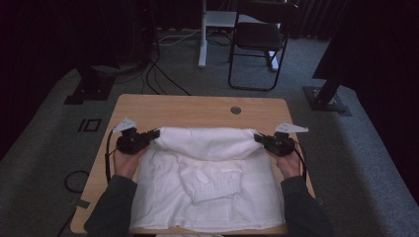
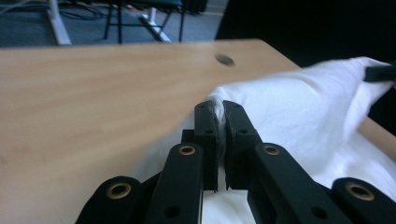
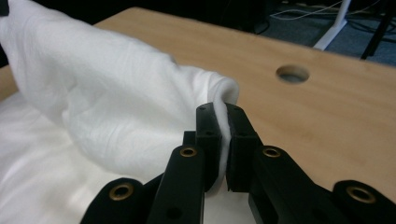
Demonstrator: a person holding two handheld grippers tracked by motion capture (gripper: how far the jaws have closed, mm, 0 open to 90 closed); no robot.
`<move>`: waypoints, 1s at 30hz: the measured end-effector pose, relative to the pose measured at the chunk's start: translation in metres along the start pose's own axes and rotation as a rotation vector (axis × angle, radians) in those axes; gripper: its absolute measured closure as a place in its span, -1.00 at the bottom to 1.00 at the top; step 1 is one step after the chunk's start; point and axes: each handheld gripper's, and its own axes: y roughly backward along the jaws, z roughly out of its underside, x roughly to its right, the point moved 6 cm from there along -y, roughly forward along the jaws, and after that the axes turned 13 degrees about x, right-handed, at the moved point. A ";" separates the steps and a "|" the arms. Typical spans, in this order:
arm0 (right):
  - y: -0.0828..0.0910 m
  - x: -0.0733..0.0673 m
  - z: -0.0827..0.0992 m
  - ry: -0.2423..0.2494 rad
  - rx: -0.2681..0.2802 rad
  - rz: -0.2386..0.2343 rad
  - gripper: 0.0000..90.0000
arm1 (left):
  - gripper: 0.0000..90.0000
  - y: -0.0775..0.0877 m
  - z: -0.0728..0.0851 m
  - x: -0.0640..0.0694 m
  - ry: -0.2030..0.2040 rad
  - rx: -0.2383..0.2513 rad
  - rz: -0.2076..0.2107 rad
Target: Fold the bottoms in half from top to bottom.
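A white garment (image 1: 207, 173) lies spread over the near half of the wooden table (image 1: 197, 106), with a folded sleeve on top at its middle. Its far edge (image 1: 207, 140) is lifted off the table and stretched between both grippers. My left gripper (image 1: 154, 133) is shut on the garment's far left corner (image 2: 215, 105); cloth shows pinched between the pads (image 2: 210, 135). At the right, my right gripper (image 1: 258, 138) is shut on the far right corner (image 3: 223, 100), white fabric squeezed between its pads (image 3: 236, 140). Both hands hold the grippers from below.
The far half of the table is bare wood with a round cable hole (image 1: 235, 110). Beyond the table stand a black chair (image 1: 259, 39) and a white stand (image 1: 207, 29) on grey carpet. Cables trail on the floor at left.
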 end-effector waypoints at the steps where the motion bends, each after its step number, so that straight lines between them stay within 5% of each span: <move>1: 0.004 -0.003 0.004 0.003 -0.008 -0.001 0.91 | 0.91 0.004 0.005 0.004 0.000 -0.005 0.006; 4: 0.016 -0.013 0.027 -0.001 -0.050 -0.006 0.91 | 0.91 0.019 0.028 0.017 -0.042 -0.077 0.015; 5: 0.019 -0.016 0.037 0.001 -0.075 -0.003 0.90 | 0.91 0.026 0.046 0.022 -0.047 -0.135 0.025; 6: 0.019 -0.016 0.037 0.001 -0.075 -0.003 0.90 | 0.91 0.026 0.046 0.022 -0.047 -0.135 0.025; 8: 0.022 -0.021 0.057 -0.008 -0.127 -0.009 0.90 | 0.90 0.030 0.071 0.026 -0.058 -0.228 0.034; 9: 0.023 -0.025 0.080 -0.014 -0.198 0.003 0.90 | 0.89 0.029 0.090 0.027 -0.095 -0.312 0.013; 10: 0.023 -0.025 0.080 -0.014 -0.198 0.003 0.90 | 0.89 0.029 0.090 0.027 -0.095 -0.312 0.013; 11: 0.021 -0.028 0.096 -0.019 -0.246 0.003 0.90 | 0.89 0.026 0.108 0.026 -0.100 -0.376 0.000; 13: 0.018 -0.031 0.105 -0.017 -0.280 0.011 0.90 | 0.90 0.019 0.121 0.026 -0.126 -0.419 -0.028; 19: 0.012 -0.032 0.106 0.001 -0.304 0.045 0.90 | 0.91 0.008 0.123 0.020 -0.106 -0.361 -0.045; 25: 0.005 -0.024 0.104 -0.043 -0.285 0.055 0.88 | 0.91 -0.005 0.120 0.009 -0.086 -0.302 -0.083; 30: -0.014 -0.013 0.097 -0.020 -0.287 0.092 0.88 | 0.91 -0.020 0.113 0.000 -0.101 -0.303 -0.126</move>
